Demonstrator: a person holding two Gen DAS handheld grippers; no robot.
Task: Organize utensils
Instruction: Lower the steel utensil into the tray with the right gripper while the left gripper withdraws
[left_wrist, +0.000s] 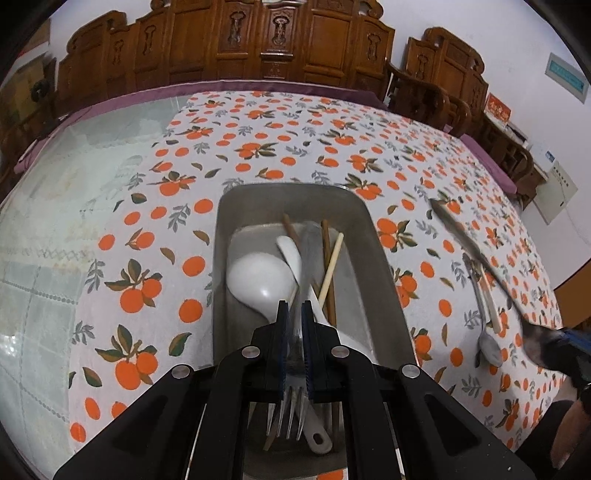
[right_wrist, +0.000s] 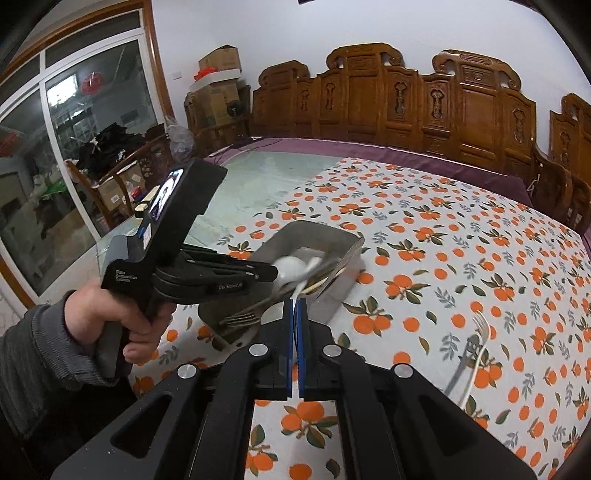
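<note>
Fork (left_wrist: 295, 373): clamped in left gripper (left_wrist: 294, 314), tines toward the camera, handle over the tray
Tray (left_wrist: 384, 258): metal, on orange-print tablecloth (left_wrist: 258, 147), holding white ladle (left_wrist: 258, 280) and chopsticks (left_wrist: 325, 251)
Right gripper (right_wrist: 295, 310): jaws pressed together, nothing visibly between them, beside the tray

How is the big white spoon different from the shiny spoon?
The big white spoon is inside the metal tray; the shiny spoon lies outside on the tablecloth. The big white spoon looks matte white; the shiny spoon is grey metal. Both are spoons.
</note>
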